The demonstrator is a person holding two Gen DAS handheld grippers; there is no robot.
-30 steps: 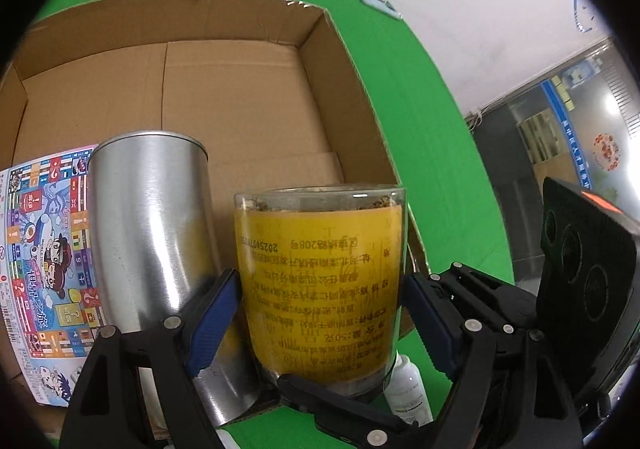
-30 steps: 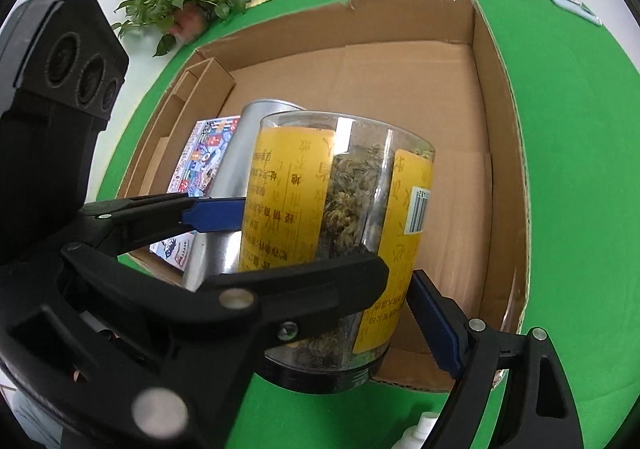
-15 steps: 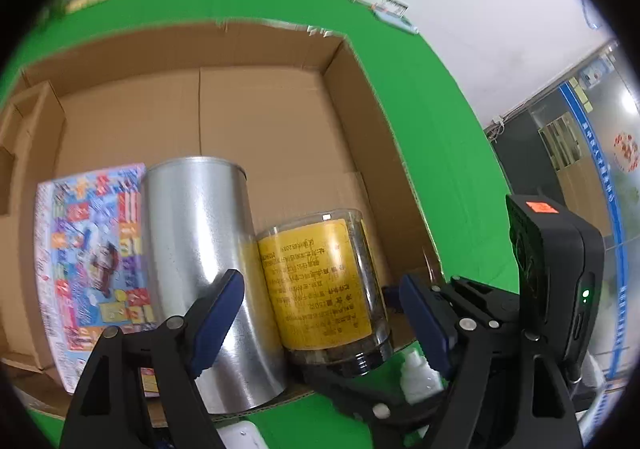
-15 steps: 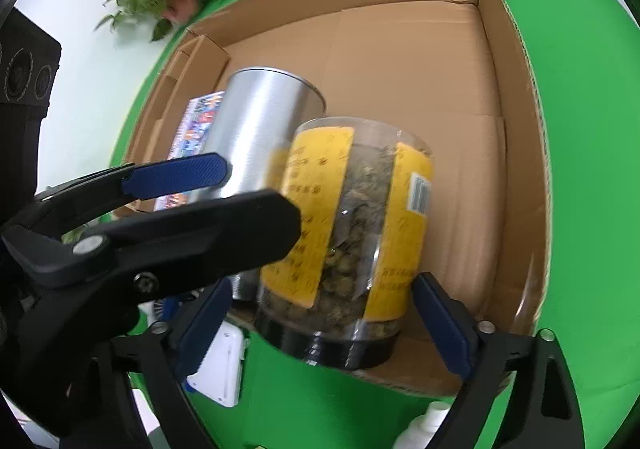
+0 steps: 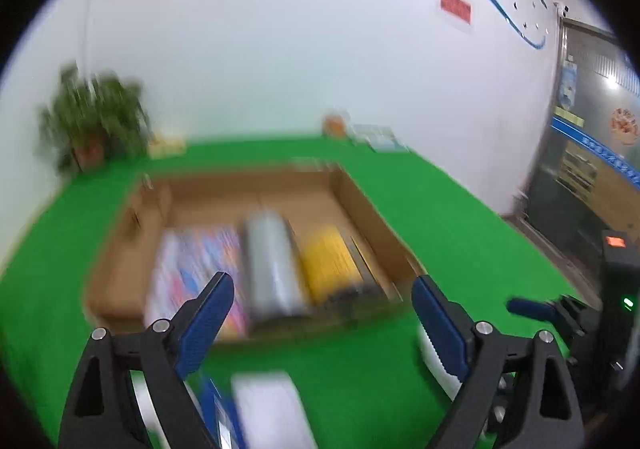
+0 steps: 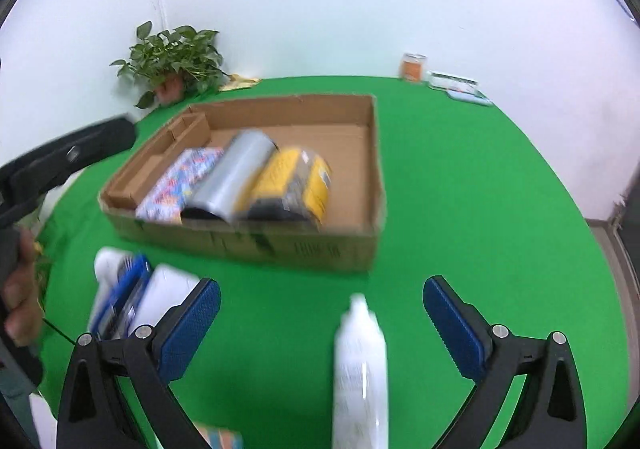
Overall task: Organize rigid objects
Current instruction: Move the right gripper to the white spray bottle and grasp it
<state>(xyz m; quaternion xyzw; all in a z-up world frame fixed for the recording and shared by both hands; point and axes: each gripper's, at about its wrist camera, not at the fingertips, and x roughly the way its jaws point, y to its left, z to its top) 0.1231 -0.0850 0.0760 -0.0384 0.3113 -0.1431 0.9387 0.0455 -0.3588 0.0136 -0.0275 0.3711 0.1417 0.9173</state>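
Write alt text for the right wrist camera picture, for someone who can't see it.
An open cardboard box on a green table holds a colourful book, a silver can and a yellow-labelled jar side by side. In front, the open right gripper frames a blurred white bottle; more white items lie to the left.

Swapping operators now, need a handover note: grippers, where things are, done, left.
Left gripper: open, empty, jaws just widened.
Right gripper: open, empty, jaws just widened.
In the cardboard box: colourful booklet, silver can, yellow-label jar, side by side.
Done: jar placed.
Left on the green cloth: white bottle, white and blue packs.
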